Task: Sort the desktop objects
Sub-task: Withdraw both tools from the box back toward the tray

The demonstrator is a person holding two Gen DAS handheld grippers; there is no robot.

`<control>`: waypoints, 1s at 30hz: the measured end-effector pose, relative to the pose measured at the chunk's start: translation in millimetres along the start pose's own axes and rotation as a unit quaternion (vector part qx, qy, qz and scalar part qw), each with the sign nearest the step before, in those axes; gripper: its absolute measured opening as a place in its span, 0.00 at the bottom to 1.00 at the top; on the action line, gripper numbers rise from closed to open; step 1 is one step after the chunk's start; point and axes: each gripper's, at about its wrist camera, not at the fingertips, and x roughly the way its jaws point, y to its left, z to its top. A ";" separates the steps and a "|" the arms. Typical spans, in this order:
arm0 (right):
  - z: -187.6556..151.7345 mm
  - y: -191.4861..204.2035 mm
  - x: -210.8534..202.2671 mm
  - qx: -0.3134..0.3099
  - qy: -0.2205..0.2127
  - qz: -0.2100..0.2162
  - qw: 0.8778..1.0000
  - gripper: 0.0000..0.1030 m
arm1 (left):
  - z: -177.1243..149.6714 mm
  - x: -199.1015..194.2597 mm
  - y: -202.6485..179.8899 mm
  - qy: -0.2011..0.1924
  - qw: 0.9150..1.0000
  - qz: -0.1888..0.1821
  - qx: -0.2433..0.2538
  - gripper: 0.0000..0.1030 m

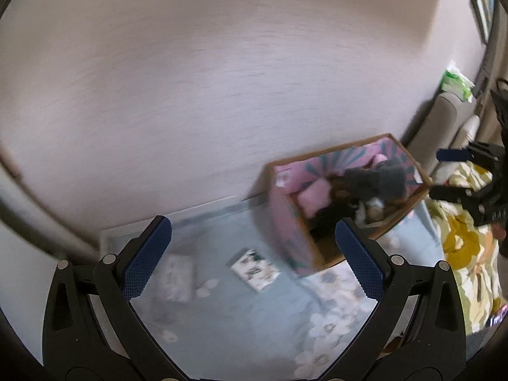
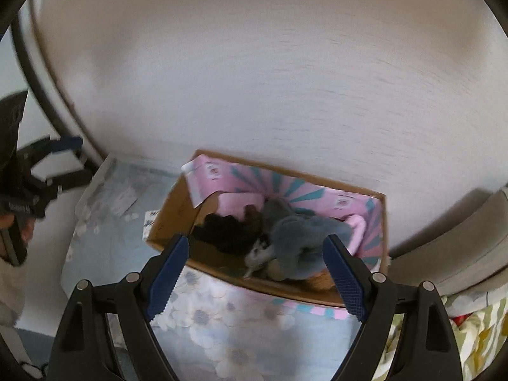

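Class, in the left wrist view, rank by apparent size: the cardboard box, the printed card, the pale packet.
1. cardboard box
2-3. printed card and pale packet: similar size, and blurred, so unranked.

Motion blur smears the box (image 2: 377, 222) contents (dark and grey soft things).

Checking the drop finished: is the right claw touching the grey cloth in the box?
Apart: the right wrist view shows the claw open, empty, above the grey cloth.

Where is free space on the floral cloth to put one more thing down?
Free: the blue cloth between the small printed card and the near edge, and the strip before the cardboard box. Crowded: inside the box, full of soft items.
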 end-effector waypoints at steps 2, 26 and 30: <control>-0.2 17.3 1.1 -0.016 -0.004 0.007 1.000 0.81 | -6.3 -8.9 14.2 -0.010 1.000 0.020 -0.007 1.00; -78.9 207.7 142.7 0.004 -0.094 0.012 0.995 0.81 | -131.3 100.2 113.8 0.018 0.997 0.039 -0.068 0.99; -72.6 210.5 168.9 0.023 -0.099 -0.026 0.995 0.81 | -135.4 117.6 119.4 0.017 0.997 0.036 -0.063 0.99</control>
